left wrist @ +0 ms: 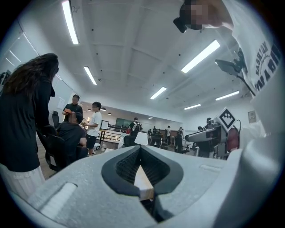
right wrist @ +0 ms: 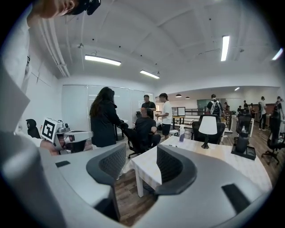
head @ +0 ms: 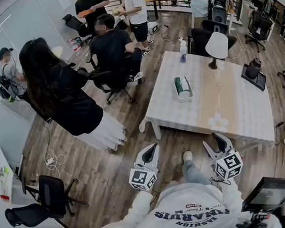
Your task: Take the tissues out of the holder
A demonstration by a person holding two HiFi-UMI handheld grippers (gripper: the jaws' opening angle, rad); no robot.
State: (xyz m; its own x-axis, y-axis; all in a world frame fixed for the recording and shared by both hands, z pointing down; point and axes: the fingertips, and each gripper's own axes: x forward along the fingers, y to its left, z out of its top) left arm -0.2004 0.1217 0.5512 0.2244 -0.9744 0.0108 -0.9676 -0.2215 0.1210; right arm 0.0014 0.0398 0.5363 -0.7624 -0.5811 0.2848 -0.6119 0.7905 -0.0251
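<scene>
Green tissue pack [head: 181, 85] lies in white holder [head: 185, 99] on table [head: 231, 110]

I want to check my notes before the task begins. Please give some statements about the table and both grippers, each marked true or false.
1. The tissue holder stands on the table. True.
2. The right gripper holds a tissue. False: its jaws stand apart with nothing between them.
3. A lamp stands on the table. True.
4. The left gripper touches the tissue holder. False: it is short of the table, with its jaws together.
</scene>
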